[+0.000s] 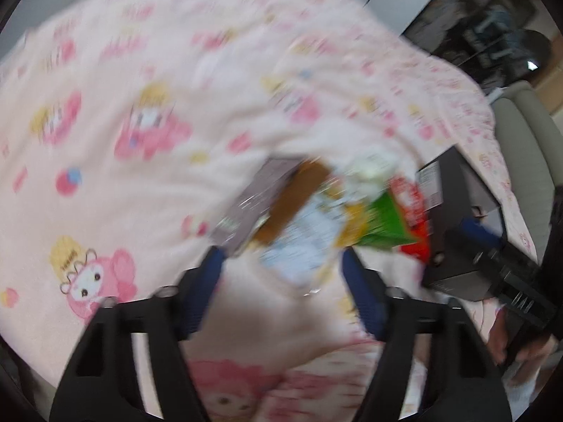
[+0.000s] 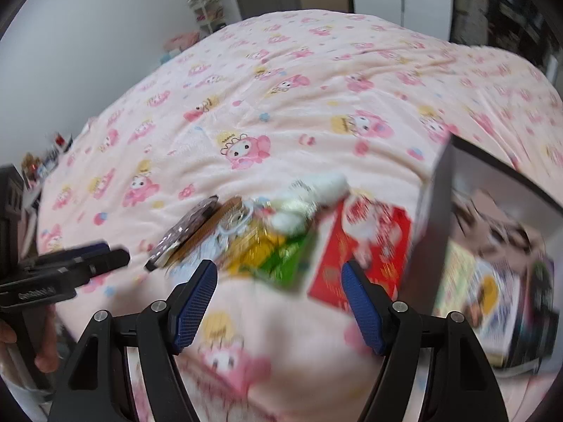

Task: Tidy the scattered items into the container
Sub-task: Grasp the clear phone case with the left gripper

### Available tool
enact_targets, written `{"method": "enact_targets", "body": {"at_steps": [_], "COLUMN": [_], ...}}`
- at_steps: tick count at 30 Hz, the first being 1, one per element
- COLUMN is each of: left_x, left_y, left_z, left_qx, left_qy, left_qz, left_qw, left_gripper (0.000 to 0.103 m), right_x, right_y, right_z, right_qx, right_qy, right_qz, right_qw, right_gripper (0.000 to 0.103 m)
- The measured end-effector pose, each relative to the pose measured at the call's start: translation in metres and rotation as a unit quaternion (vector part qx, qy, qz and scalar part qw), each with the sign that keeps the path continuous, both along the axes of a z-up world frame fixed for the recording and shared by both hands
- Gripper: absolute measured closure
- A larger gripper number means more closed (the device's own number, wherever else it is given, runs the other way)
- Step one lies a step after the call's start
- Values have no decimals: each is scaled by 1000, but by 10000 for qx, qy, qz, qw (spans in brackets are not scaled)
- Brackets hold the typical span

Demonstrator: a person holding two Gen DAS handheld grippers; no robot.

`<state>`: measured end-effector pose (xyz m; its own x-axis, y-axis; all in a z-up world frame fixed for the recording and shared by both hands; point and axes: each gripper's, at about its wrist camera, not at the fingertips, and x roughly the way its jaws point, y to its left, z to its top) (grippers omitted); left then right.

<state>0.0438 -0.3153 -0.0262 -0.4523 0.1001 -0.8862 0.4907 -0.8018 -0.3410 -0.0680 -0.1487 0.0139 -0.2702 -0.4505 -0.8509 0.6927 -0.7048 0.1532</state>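
Container (image 2: 492, 232) interior, holding boxes, shows only from right wrist.

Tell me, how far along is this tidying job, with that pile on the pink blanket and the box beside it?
Partly done, it seems: the grey box already holds a few packets and booklets. Nothing is in hand: the left gripper and right gripper both stand open and empty. Left to do: the pile on the blanket, including a red packet, a green packet, a white soft item and a dark flat item.
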Motion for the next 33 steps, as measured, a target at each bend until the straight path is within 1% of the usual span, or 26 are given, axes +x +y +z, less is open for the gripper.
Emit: {"method": "enact_targets", "body": {"at_steps": [2, 3, 6, 8, 9, 12, 13, 14, 15, 16, 17, 19, 21, 24, 26, 28, 30, 31, 33], "left_x": [1, 0, -5, -10, -15, -17, -18, -18, -19, -20, -20, -18, -13, -8, -9, -14, -14, -15, -17], "left_y": [-5, -5, -3, -3, -3, -4, -4, -4, -4, -3, -1, 1, 2, -8, -9, -10, -10, -11, -11], "left_z": [-20, -32, -54, -69, -75, -82, -83, -82, -81, -79, -78, -73, -67, -65, -67, -73, -79, -80, -82], "left_qx": [294, 542, 1222, 1447, 1512, 1684, 1732, 1761, 1774, 1757, 1702, 1593, 1383, 1334, 1422, 1537, 1564, 1572, 1595], "left_qy": [-108, -147, -274, -469, -551, -509, -462, -414, -348, -318, -331, -312, -242, -132, -86, -162, -290, -325, -388], "left_qz": [-72, -162, -314, -327, -349, -325, -303, -285, -276, -283, -272, -234, -234, -271, -297, -259, -279, -281, -320], "left_qw": [9995, 9983, 9916, 9878, 9863, 9839, 9833, 9831, 9831, 9835, 9845, 9865, 9898, 9906, 9894, 9876, 9869, 9866, 9859], "left_gripper": [45, 46, 46, 46, 46, 46, 46, 46, 46, 46, 47, 48, 47, 46, 46, 46, 46, 46, 46], "right_x": [-12, -19, -33, -42, -45, -53, -54, -55, -54, -52, -46, -34, -21, -1, 7, 2, -16, -23, -24], "right_y": [-20, -28, -56, -71, -76, -89, -92, -93, -94, -94, -93, -88, -75, -55, -46, -40, -36, -38, -45], "right_z": [-8, -12, -29, -42, -48, -69, -75, -84, -87, -89, -88, -79, -69, -58, -57, -61, -67, -70, -74], "right_qx": [80, 119, 303, 412, 442, 646, 698, 717, 654, 525, 491, 545, 466, 432, 489, 508, 402, 240, 163], "right_qy": [4, -2, 36, -68, -138, -319, -409, -638, -768, -985, -1024, -730, -741, -848, -917, -1002, -1103, -1191, -1197], "right_qz": [136, 172, 349, 408, 419, 427, 433, 443, 456, 527, 589, 671, 721, 910, 1001, 865, 372, 271, 312], "right_qw": [9999, 9998, 9989, 9983, 9980, 9965, 9958, 9944, 9939, 9924, 9918, 9936, 9936, 9913, 9895, 9899, 9924, 9922, 9922], "right_gripper": [32, 32, 41, 44, 49, 50, 56, 59, 68, 69, 69, 69, 69, 69, 69, 68, 67, 67, 67]}}
